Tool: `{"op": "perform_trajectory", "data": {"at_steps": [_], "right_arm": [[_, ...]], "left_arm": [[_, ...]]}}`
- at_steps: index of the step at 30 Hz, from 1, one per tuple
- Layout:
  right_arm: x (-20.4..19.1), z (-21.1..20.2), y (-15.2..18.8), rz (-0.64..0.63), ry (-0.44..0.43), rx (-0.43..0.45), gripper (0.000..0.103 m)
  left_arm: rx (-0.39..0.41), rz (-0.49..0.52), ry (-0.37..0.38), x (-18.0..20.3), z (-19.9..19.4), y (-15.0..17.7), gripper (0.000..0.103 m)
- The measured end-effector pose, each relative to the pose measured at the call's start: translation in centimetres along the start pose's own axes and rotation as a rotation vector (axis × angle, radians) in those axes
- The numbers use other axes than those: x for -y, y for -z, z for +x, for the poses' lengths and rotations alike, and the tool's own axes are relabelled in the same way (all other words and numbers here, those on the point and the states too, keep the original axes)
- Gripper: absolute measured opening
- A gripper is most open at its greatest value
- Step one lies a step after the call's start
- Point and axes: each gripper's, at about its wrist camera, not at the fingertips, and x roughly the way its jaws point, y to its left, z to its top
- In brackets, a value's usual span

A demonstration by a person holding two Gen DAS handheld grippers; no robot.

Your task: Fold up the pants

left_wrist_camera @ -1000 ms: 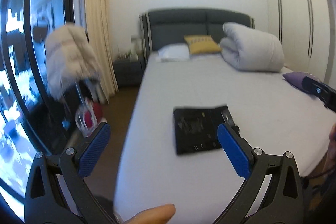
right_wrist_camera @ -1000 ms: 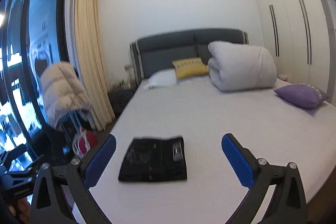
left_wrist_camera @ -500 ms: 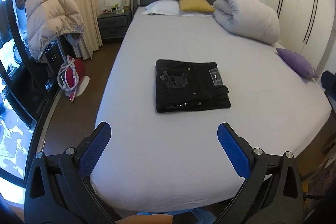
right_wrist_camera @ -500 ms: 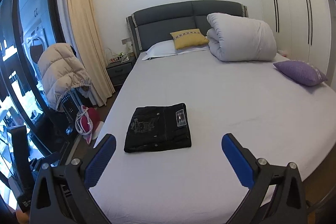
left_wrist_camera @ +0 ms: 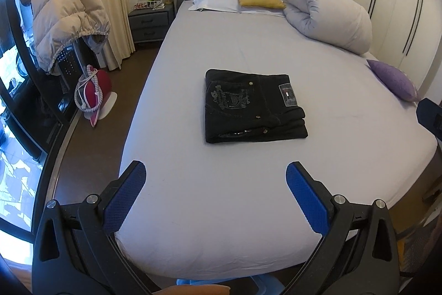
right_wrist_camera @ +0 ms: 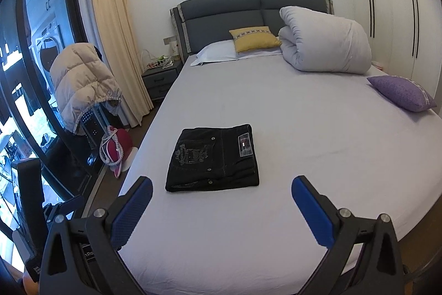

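**Folded black pants lie on the bed, both grippers held off**

The black denim pants (left_wrist_camera: pixel 252 108), folded into a compact rectangle with an embroidered back pocket and a small label facing up, lie flat on the pale grey sheeted bed (left_wrist_camera: pixel 221 212). Toward the bed's dark grey padded headboard (right_wrist_camera: pixel 248 4) sit a white pillow (right_wrist_camera: pixel 218 51), a yellow cushion (right_wrist_camera: pixel 254 38) and a rolled white duvet (right_wrist_camera: pixel 326 46); a purple cushion (right_wrist_camera: pixel 403 96) rests at the bed's edge. The left gripper (left_wrist_camera: pixel 215 176) hovers above the bed's foot, blue-padded jaws spread wide, holding nothing. The right gripper (right_wrist_camera: pixel 221 191) hovers likewise, jaws apart and empty, clear of the pants.
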Motion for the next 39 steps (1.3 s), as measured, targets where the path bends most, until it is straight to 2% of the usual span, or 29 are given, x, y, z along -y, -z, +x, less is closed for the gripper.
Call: {"op": "perform_trajectory", "data": {"at_steps": [39], "right_arm": [[-0.3,2.7,0.6,-0.001,0.019,-0.077,0.103]], "left_arm": [[-0.019,-0.012,-0.025,-1.0,2.5,-0.2,0.103]]}}
